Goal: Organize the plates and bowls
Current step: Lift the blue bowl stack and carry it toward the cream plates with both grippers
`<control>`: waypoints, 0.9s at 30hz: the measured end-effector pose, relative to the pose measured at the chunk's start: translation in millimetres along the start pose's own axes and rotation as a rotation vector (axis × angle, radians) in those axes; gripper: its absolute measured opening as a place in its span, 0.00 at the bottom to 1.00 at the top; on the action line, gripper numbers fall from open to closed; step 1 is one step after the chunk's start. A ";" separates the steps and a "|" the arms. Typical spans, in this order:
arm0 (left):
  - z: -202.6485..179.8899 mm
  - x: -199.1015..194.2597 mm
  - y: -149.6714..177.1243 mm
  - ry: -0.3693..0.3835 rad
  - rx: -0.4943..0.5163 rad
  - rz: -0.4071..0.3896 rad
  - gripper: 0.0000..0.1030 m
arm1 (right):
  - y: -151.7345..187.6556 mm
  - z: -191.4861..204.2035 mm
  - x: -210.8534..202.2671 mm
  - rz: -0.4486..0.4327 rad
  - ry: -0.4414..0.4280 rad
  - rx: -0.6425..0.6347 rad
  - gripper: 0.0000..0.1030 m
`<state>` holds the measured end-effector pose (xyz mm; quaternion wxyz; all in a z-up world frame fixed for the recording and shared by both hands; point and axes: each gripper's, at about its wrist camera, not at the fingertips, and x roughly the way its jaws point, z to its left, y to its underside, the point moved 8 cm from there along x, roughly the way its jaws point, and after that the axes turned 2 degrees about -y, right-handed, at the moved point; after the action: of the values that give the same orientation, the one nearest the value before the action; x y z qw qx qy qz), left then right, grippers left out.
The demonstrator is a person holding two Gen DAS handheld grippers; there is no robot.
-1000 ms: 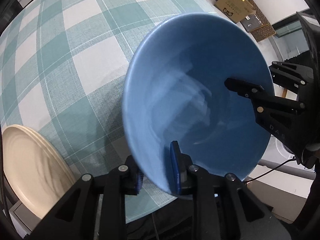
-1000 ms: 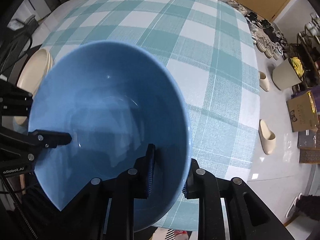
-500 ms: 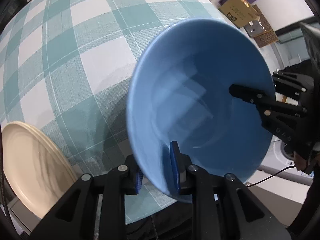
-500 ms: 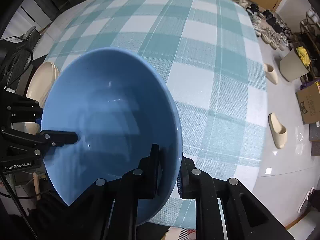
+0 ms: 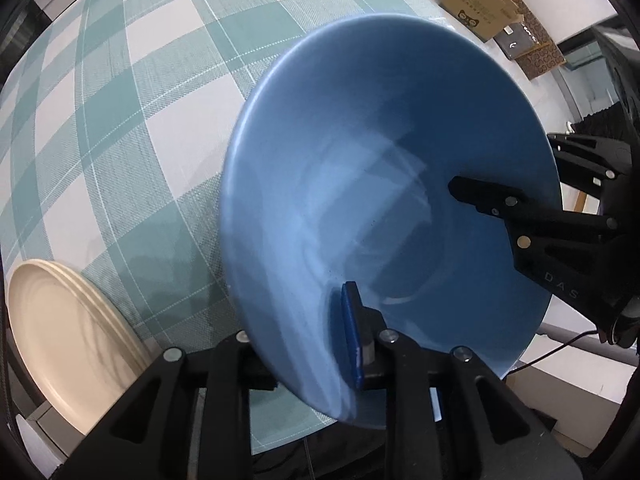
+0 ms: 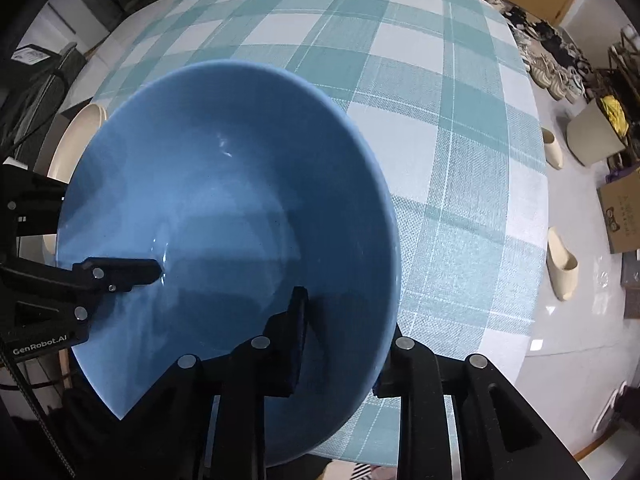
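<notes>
A large blue bowl [image 5: 380, 200] hangs tilted over the near edge of the teal-checked table [image 5: 120, 120]. My left gripper [image 5: 308, 344] is shut on its near rim, one pad inside and the other finger behind the wall. My right gripper [image 6: 342, 340] straddles the opposite rim [image 6: 384, 240] with its jaws opening. Its inner pad stands off the bowl's wall. Each gripper shows in the other's view: the right gripper [image 5: 502, 162] and the left gripper [image 6: 110, 232]. A stack of cream plates [image 5: 60, 340] lies at the table's edge beside the bowl, and the cream plates [image 6: 76, 140] show again in the right wrist view.
The checked cloth [image 6: 440, 120] stretches bare beyond the bowl. Off the table, slippers [image 6: 562, 266], a bin [image 6: 596, 136] and cardboard boxes [image 5: 480, 8] sit on the floor. Cables [image 6: 24, 92] hang at the left.
The right gripper's jaws pinched tighter on the rim, then spread wider than before. The left grip is unchanged. The bowl has barely shifted.
</notes>
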<state>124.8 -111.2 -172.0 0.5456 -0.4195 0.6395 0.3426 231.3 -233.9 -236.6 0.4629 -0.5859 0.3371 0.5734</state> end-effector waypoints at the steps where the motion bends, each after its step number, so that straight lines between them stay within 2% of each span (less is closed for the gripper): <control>1: -0.7 -0.9 -0.9 -0.003 0.002 -0.004 0.21 | 0.1 -0.9 0.3 0.000 -0.007 0.009 0.23; 4: -7.3 3.3 -2.4 -0.010 0.032 -0.001 0.21 | 1.0 -4.4 -0.5 -0.004 -0.036 0.067 0.20; 7: -8.0 5.5 0.5 0.017 -0.004 0.022 0.20 | 1.1 -6.6 -2.8 -0.009 -0.066 0.116 0.17; 13: 2.6 -3.1 -8.4 0.027 -0.034 0.019 0.20 | -3.6 -6.9 -6.6 0.000 -0.093 0.158 0.16; 21: 17.2 -15.4 -11.5 0.033 -0.067 0.000 0.20 | -16.8 1.3 -20.4 -0.011 -0.098 0.152 0.15; 27: 36.9 -25.2 -7.3 0.036 -0.103 -0.023 0.20 | -36.5 21.9 -32.3 -0.016 -0.088 0.112 0.15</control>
<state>148.0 -77.0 -153.3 0.5156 -0.4603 0.6259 0.3612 253.5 -205.4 -197.2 0.5141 -0.5357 0.3434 0.5752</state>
